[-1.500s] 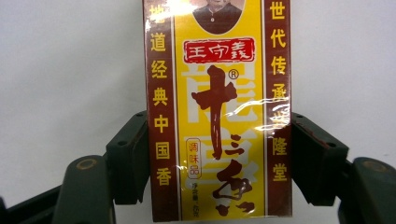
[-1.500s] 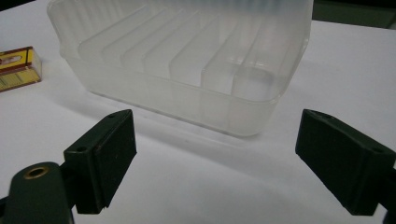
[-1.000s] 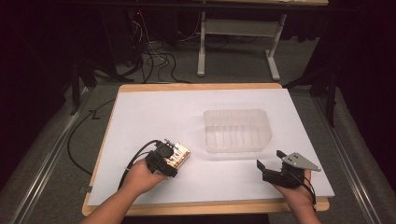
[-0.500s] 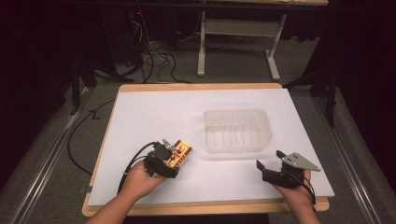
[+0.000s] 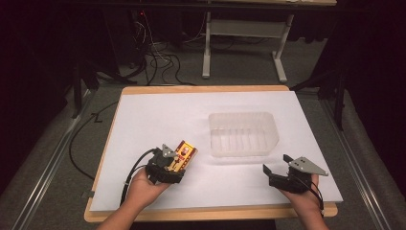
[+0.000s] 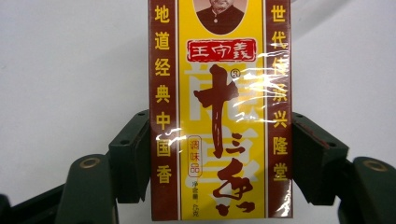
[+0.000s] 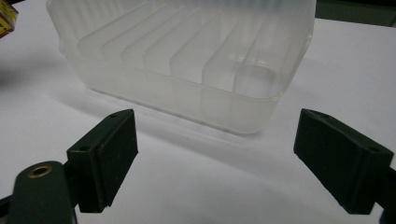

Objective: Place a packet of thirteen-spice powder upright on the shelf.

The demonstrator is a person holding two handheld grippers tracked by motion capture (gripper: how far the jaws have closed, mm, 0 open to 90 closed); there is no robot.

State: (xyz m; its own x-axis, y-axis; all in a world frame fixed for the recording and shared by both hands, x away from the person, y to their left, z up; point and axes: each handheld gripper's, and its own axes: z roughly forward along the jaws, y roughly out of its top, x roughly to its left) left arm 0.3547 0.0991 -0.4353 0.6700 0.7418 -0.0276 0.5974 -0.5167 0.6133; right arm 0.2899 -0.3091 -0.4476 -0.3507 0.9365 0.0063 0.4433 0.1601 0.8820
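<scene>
Left claw (image 5: pixel 176 160) is clamped on a yellow and dark red seasoning box (image 5: pixel 184 154), pads pressing both long sides w/ the printed face up, as the left claw view (image 6: pixel 220 140) shows. The box sits just left of the clear plastic container (image 5: pixel 244 134), near its front-left corner but not touching, and it looks tilted a bit over the white sheet on the worktop (image 5: pixel 143 90). Right claw (image 5: pixel 276 173) is released, jaws spread wide w/ nothing between them, parked just in front of the container's right end. In the right claw view (image 7: pixel 215 158) the container (image 7: pixel 187 60) is empty, ribbed bottom visible, sitting flat.
</scene>
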